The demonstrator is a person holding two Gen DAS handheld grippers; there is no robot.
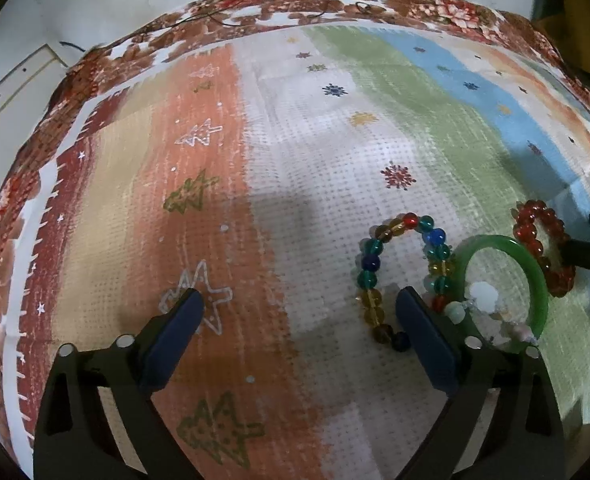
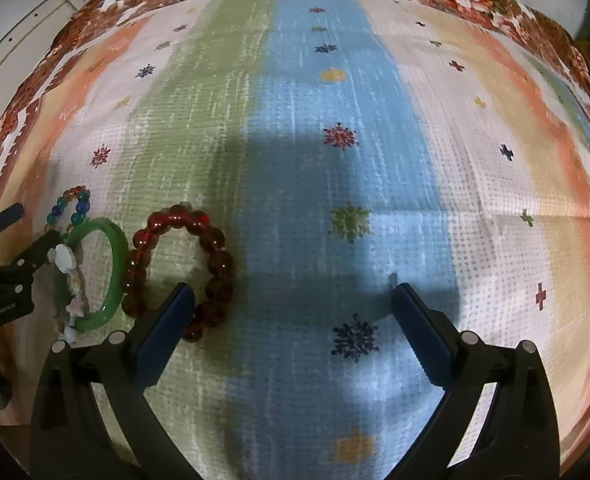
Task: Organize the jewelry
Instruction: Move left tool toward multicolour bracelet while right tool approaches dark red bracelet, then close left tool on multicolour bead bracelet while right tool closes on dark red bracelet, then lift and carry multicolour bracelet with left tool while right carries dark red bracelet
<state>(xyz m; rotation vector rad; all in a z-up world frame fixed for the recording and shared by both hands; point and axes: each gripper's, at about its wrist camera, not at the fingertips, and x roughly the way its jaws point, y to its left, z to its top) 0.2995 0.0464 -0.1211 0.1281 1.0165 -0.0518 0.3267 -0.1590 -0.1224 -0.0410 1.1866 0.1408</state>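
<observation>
Both tongs, left [image 1: 299, 300] & right [image 2: 293, 294]: black frames, navy-blue pads, silver round screws.

Left tool [image 1: 299, 312] open, multicolour bead bracelet [image 1: 405, 276], green bangle [image 1: 535, 280], red bracelet [image 1: 545, 248], striped cloth [image 1: 215, 200]

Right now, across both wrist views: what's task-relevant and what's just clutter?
Belongs to the job:
multicolour bead bracelet
green bangle
red bead bracelet
pale flower-charm strand, lying across the bangle
left gripper and right gripper, both open, holding nothing

Just lying about:
striped cloth
floral cover beneath it
thin black cord at the far edge
</observation>
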